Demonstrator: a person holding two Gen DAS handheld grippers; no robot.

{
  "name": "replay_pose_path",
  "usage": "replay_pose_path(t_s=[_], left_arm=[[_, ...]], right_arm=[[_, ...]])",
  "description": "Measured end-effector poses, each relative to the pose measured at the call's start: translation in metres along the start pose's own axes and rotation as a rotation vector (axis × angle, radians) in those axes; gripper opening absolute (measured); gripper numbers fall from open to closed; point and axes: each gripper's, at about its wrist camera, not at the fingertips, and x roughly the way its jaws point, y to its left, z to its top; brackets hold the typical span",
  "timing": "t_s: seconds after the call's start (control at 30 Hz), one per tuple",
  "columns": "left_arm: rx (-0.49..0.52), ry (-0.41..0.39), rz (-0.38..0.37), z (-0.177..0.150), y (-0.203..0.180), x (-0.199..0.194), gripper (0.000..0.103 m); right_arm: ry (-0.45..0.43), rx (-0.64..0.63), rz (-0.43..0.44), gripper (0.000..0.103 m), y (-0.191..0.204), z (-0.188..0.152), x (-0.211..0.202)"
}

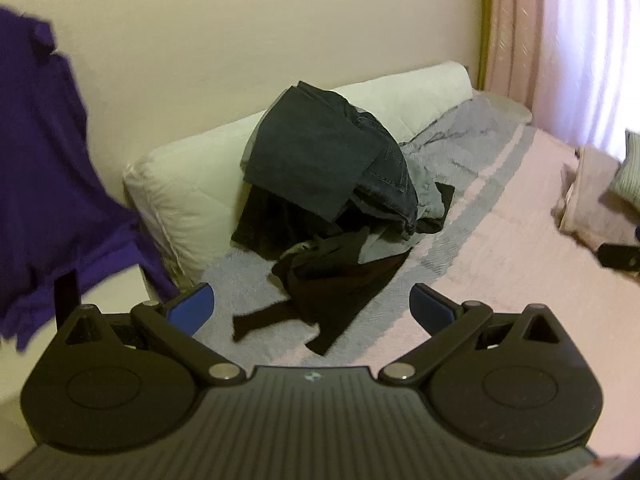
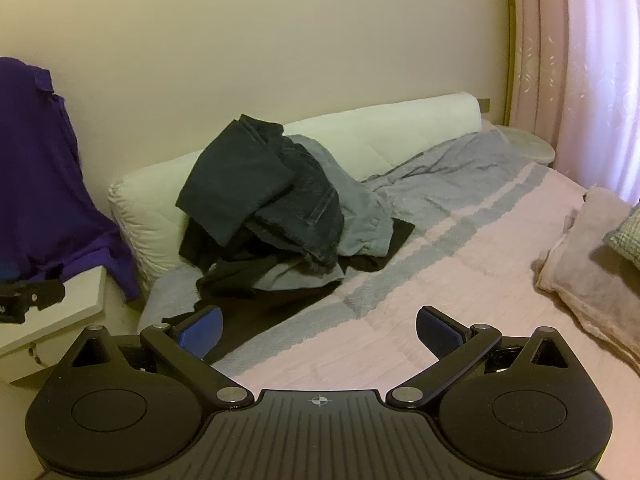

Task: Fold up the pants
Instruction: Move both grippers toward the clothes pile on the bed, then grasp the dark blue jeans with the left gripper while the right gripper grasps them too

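Two grippers hover over the bed (image 2: 460, 280), jaws open and empty.
Dark pants (image 1: 332, 168) lie heaped against a white pillow (image 1: 180, 184).

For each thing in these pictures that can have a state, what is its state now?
left gripper: open, empty, above the bed.
right gripper: open, empty.
pile of pants: unfolded, heaped against the white cushion.
black garment: crumpled, spread flat at the pile's foot.
purple shirt: hanging at the left.
pink curtain: drawn shut.
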Motion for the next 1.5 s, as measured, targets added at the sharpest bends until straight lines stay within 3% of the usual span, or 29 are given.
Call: replay_pose_path(t_s=[0.23, 0.57, 0.87, 0.93, 0.97, 1.03, 1.1, 1.2, 1.37, 1.47, 1.5], left_arm=[[0.11, -0.006, -0.031, 0.04, 0.009, 0.089, 0.102], [0.363, -0.061, -0.156, 0.107, -0.024, 0.269, 0.102], [0.539, -0.051, -0.144, 0.118, -0.069, 0.376, 0.086], [0.591, -0.078, -0.096, 0.115, -0.074, 0.381, 0.082], [0.624, -0.087, -0.068, 0.115, -0.075, 0.384, 0.072], [0.625, -0.085, -0.073, 0.12, -0.067, 0.382, 0.062], [0.595, -0.069, -0.106, 0.13, -0.053, 0.374, 0.035], [0.506, -0.075, -0.142, 0.153, -0.025, 0.349, 0.009], [0.398, -0.147, -0.111, 0.195, 0.022, 0.31, 0.007], [0.353, -0.164, -0.079, 0.212, 0.05, 0.299, 0.006], [0.345, -0.168, -0.072, 0.216, 0.056, 0.297, 0.006]], right_arm=[[0.01, 0.057, -0.073, 0.101, -0.007, 0.015, 0.061], [0.073, 0.15, -0.211, 0.098, -0.022, 0.06, 0.188], [0.161, 0.197, -0.283, 0.097, -0.052, 0.058, 0.256], [0.179, 0.201, -0.276, 0.097, -0.053, 0.057, 0.267], [0.185, 0.201, -0.267, 0.097, -0.053, 0.057, 0.273], [0.192, 0.193, -0.24, 0.097, -0.048, 0.057, 0.282], [0.188, 0.163, -0.191, 0.097, -0.039, 0.059, 0.292], [0.162, 0.089, -0.094, 0.097, -0.018, 0.066, 0.31], [0.093, -0.083, 0.032, 0.097, 0.03, 0.072, 0.345], [0.063, -0.2, 0.032, 0.097, 0.057, 0.072, 0.372], [0.057, -0.244, 0.017, 0.087, 0.065, 0.072, 0.383]])
